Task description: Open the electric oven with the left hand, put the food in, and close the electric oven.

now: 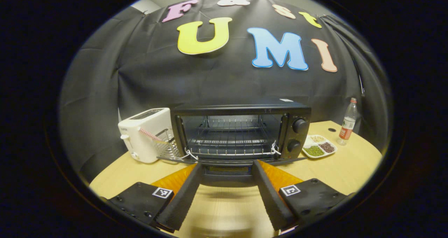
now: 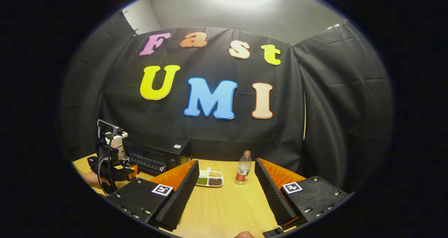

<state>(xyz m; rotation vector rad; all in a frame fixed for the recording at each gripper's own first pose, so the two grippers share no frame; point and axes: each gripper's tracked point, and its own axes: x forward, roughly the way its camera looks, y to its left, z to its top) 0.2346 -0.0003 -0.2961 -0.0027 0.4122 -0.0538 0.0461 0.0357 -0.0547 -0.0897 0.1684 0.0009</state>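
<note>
The electric oven (image 1: 241, 133) is seen far on the table (image 1: 224, 210), its door already lowered. The food tray (image 2: 210, 179), right of it, is untouched. Both the left gripper (image 1: 225, 192) and right gripper (image 2: 225, 192) are held spread, empty.

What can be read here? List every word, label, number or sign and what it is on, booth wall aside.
label on the bottle: too small to read.
sticker on the oven: too small to read.
Mark on the toaster: blurred.
Square tags on the left hand-held gripper and right hand-held gripper: patterns, no words.
</note>
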